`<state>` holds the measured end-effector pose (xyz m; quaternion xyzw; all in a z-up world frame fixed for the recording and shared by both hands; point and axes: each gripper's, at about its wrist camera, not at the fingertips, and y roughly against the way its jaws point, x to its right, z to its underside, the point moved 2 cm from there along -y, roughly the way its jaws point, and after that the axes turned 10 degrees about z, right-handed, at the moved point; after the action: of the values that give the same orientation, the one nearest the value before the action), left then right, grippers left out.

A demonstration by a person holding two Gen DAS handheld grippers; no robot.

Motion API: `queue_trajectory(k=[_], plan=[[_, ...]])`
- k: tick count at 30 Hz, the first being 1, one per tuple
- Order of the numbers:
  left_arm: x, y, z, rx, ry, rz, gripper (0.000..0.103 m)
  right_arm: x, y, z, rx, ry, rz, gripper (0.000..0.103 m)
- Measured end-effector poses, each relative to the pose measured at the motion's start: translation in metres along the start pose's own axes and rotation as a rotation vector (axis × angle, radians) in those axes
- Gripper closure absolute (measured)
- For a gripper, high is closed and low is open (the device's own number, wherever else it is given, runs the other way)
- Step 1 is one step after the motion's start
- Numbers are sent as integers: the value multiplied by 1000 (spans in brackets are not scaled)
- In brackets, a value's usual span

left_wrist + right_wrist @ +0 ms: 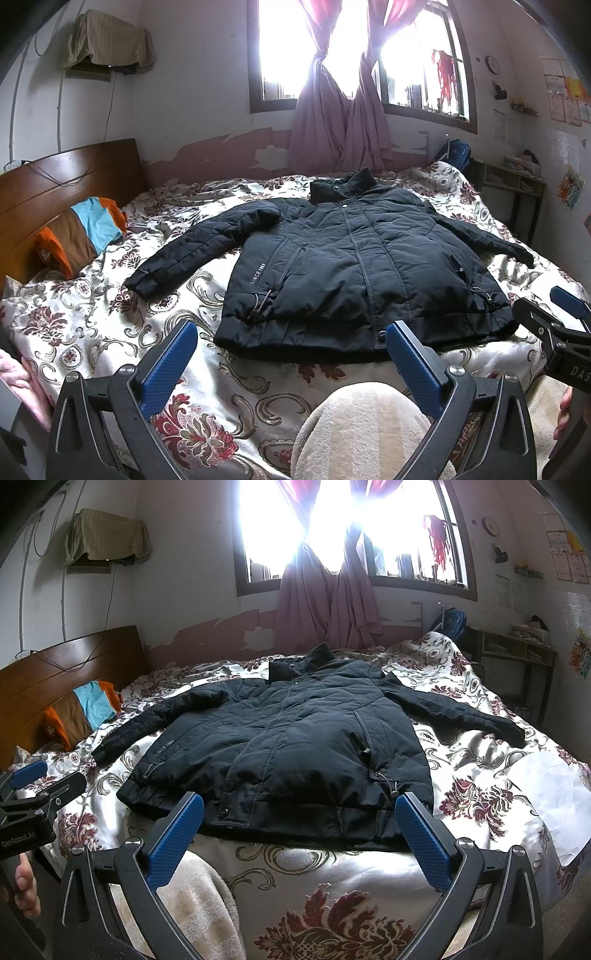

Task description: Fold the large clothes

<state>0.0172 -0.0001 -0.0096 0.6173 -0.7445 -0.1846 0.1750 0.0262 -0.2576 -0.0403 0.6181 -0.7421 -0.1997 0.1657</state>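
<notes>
At frame centre, the black jacket (354, 266) lies flat, zipped, sleeves spread on the bed (92, 314); left gripper (291, 354) and right gripper (299, 830) hover below, fingers wide, empty.

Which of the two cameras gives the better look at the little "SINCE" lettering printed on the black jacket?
The left wrist view: the SINCE lettering on the jacket is larger and sharper there. In the right wrist view the lettering shows too, but smaller and fainter.
</notes>
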Motion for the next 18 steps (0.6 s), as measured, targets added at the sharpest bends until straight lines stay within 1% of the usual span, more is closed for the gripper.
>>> queue_trajectory(k=[18], plan=[[0, 0, 0, 0, 0, 1, 0, 0, -1, 1, -3, 1, 0, 1]])
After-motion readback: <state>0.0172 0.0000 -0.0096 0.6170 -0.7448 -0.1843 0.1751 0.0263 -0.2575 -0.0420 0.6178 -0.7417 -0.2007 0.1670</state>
